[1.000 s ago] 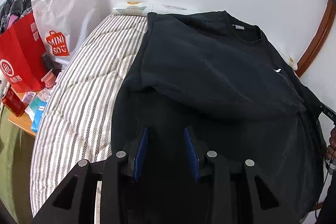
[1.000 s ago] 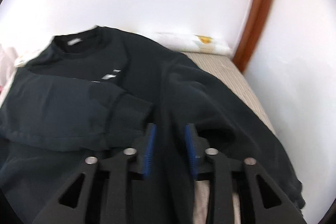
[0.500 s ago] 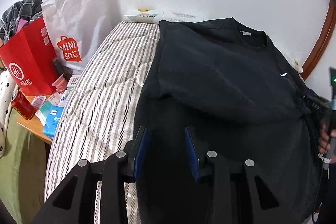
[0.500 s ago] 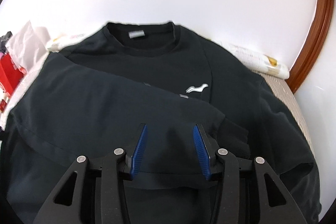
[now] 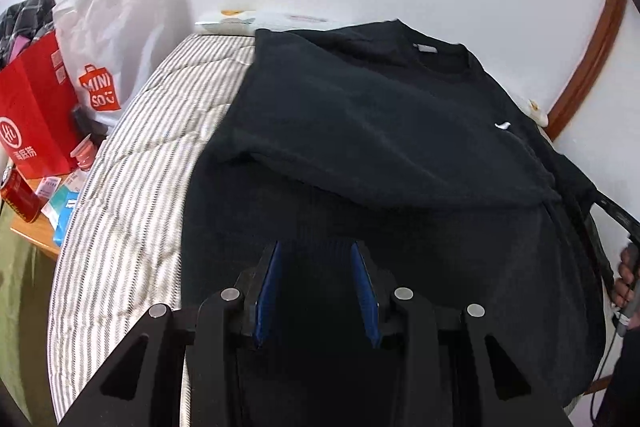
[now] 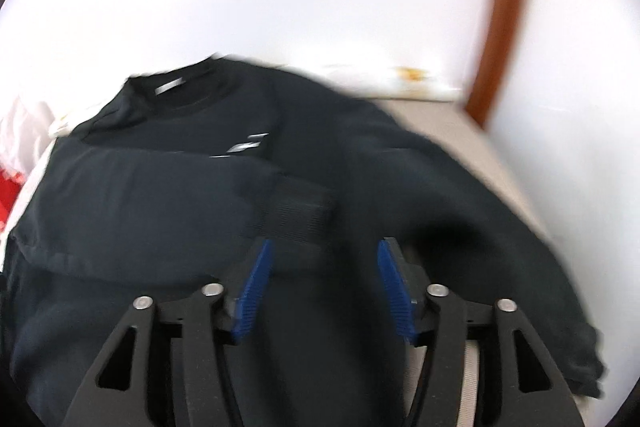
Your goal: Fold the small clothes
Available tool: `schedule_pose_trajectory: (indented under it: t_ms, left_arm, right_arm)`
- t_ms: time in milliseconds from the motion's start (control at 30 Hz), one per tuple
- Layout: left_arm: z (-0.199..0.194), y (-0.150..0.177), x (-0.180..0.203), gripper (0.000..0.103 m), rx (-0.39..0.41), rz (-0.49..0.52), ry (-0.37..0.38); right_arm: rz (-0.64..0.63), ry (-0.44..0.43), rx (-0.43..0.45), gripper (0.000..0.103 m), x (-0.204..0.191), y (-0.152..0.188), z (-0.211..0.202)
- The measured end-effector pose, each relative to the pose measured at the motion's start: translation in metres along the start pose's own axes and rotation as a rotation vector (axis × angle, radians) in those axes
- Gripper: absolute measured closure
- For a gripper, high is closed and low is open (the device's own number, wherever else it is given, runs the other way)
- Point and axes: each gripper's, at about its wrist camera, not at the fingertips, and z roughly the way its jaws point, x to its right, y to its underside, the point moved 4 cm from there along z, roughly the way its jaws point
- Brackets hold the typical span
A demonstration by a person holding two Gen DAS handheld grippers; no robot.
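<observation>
A black sweatshirt lies front-up on a striped bed, collar toward the wall. One sleeve is folded across the chest, and its ribbed cuff ends just ahead of my right gripper. That gripper hovers over the body of the sweatshirt. Its jaws are opening wide and the pads press on nothing. My left gripper hangs above the lower part of the garment near the hem, blue pads apart, with only the cloth lying below showing through the gap. The other sleeve trails down the right side.
Left of the bed stand a red paper bag and a white shopping bag, with a can and small boxes on a wooden side table. A white wall and a brown wooden frame bound the bed. A person's hand shows at the right edge.
The right gripper swung left over the chest, then back toward the cuff and right sleeve, and its jaws widened. The left gripper's view shifted slightly; its jaws kept the same gap.
</observation>
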Motion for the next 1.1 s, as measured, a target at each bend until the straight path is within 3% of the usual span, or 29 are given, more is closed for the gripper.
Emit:
schedule_pose_trajectory:
  t_ms: [33, 100, 133, 167, 233, 300, 400, 600, 667, 733, 767, 833, 933, 1100]
  left_arm:
    - [-0.001, 0.002, 0.004, 0.069, -0.003, 0.007, 0.004]
    - [-0.001, 0.005, 0.007, 0.069, -0.006, 0.010, 0.006]
    - [-0.002, 0.008, 0.009, 0.065, -0.009, 0.008, 0.006]
    - [-0.002, 0.011, 0.009, 0.050, -0.010, 0.007, 0.008]
    - [-0.006, 0.017, 0.009, 0.029, 0.007, 0.005, 0.002]
    - [-0.010, 0.021, 0.011, 0.029, 0.033, 0.013, -0.013]
    - [-0.012, 0.028, 0.011, 0.029, 0.012, 0.010, -0.038]
    - [-0.025, 0.035, 0.009, 0.029, 0.008, 0.008, -0.084]
    - [-0.031, 0.036, 0.006, 0.029, 0.011, 0.008, -0.098]
    - [-0.034, 0.037, 0.002, 0.029, 0.014, 0.007, -0.109]
    - [-0.034, 0.037, 0.000, 0.029, 0.013, 0.009, -0.118]
    - [-0.035, 0.039, -0.003, 0.029, 0.012, 0.020, -0.154]
    - [-0.034, 0.044, -0.009, 0.029, 0.013, 0.034, -0.186]
    - [-0.025, 0.047, -0.013, 0.029, 0.005, 0.044, -0.159]
  right_arm:
    - [0.008, 0.039, 0.006, 0.027, 0.018, 0.005, -0.004]
    - [0.024, 0.152, 0.001, 0.021, 0.067, 0.024, -0.014]
    - [0.031, 0.201, -0.026, 0.020, 0.095, 0.039, -0.016]
    - [0.044, 0.230, -0.063, 0.020, 0.119, 0.052, -0.014]
    - [0.082, 0.284, -0.123, 0.020, 0.156, 0.077, -0.013]
    - [0.117, 0.310, -0.157, 0.020, 0.182, 0.099, -0.014]
    - [0.129, 0.322, -0.176, 0.020, 0.200, 0.120, -0.014]
    - [0.144, 0.326, -0.190, 0.021, 0.210, 0.133, -0.001]
    - [0.178, 0.318, -0.181, 0.037, 0.214, 0.129, 0.003]
    - [0.189, 0.307, -0.171, 0.077, 0.212, 0.125, 0.008]
    - [0.159, 0.343, -0.168, 0.084, 0.208, 0.119, 0.012]
    - [0.128, 0.376, -0.154, 0.089, 0.201, 0.107, 0.014]
    - [0.141, 0.312, -0.039, 0.090, 0.174, 0.065, -0.011]
    - [0.087, 0.167, 0.141, 0.090, 0.099, -0.011, -0.052]
